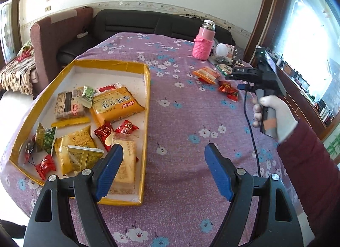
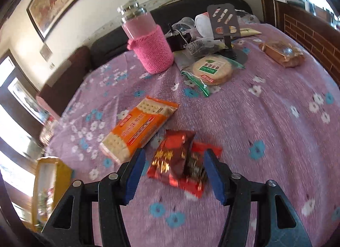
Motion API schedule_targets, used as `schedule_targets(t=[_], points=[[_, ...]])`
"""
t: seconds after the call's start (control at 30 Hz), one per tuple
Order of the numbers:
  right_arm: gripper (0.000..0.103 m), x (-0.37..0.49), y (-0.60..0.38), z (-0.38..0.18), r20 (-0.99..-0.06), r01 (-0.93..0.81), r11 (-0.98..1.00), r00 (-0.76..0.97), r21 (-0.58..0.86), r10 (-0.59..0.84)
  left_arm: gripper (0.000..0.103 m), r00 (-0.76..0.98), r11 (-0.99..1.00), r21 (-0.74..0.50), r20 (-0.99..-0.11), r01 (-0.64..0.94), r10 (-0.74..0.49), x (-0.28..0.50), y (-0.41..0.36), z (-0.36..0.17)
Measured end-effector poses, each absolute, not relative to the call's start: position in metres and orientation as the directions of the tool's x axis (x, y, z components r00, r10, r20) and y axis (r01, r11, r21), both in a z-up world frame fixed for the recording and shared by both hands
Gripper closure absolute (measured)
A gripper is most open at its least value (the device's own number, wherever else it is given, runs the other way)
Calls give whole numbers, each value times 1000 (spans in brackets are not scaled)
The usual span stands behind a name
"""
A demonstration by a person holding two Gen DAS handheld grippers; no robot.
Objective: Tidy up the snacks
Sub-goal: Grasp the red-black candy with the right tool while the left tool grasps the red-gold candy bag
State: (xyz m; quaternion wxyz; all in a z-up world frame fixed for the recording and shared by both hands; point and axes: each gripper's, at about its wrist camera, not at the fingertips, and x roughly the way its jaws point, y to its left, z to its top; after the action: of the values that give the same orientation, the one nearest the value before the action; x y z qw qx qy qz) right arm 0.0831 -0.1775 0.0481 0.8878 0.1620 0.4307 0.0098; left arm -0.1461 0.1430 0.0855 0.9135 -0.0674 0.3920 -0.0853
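Right wrist view has the right gripper [image 2: 173, 171] spread, pads not touching, over red snack packets [image 2: 180, 160] on the flowered tablecloth [image 2: 265, 119] (an orange cracker pack [image 2: 138, 128] lies just beside), while the left gripper [image 1: 163, 168] hangs spread and empty by the yellow-rimmed tray [image 1: 146, 102] of snacks.

Snacks [image 1: 93, 119] heaped in yellow tray [image 1: 146, 90]; red packets [image 2: 180, 160] outside

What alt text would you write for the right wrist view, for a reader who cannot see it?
The right gripper, jaws apart, hovers over red snack packets on a purple flowered tablecloth. An orange cracker pack lies just beyond them. Farther back stand a pink bottle in a knitted sleeve and a round wrapped biscuit.
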Motion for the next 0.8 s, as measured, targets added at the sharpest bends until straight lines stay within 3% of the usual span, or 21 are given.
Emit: schedule_targets(t=[0.1, 0.17, 0.33, 0.47, 0.6, 0.67, 0.8], points=[[47, 103, -169, 35, -792, 125, 953, 592, 274, 150, 24, 671, 976, -196, -711, 98, -210, -144, 145, 83], [68, 108, -164, 29, -812, 133, 959, 568, 250, 133, 24, 668, 975, -198, -713, 99, -212, -143, 146, 81], [70, 87, -151, 27, -826, 79, 967, 540, 241, 162, 24, 652, 966, -237, -718, 103, -245, -140, 148, 77], [68, 50, -134, 24, -838, -33, 934, 431, 355, 334, 24, 643, 963, -247, -721, 111, -259, -139, 145, 74], [68, 20, -143, 27, -735, -108, 799, 336, 591, 589, 24, 638, 960, -251, -721, 124, -271, -140, 140, 73], [64, 18, -174, 35, -710, -47, 800, 432, 598, 556, 24, 631, 957, -259, -723, 131, -282, -139, 138, 72], [58, 28, -232, 39, -731, 107, 856, 580, 505, 359, 24, 611, 952, -265, -732, 153, -302, -136, 129, 67]])
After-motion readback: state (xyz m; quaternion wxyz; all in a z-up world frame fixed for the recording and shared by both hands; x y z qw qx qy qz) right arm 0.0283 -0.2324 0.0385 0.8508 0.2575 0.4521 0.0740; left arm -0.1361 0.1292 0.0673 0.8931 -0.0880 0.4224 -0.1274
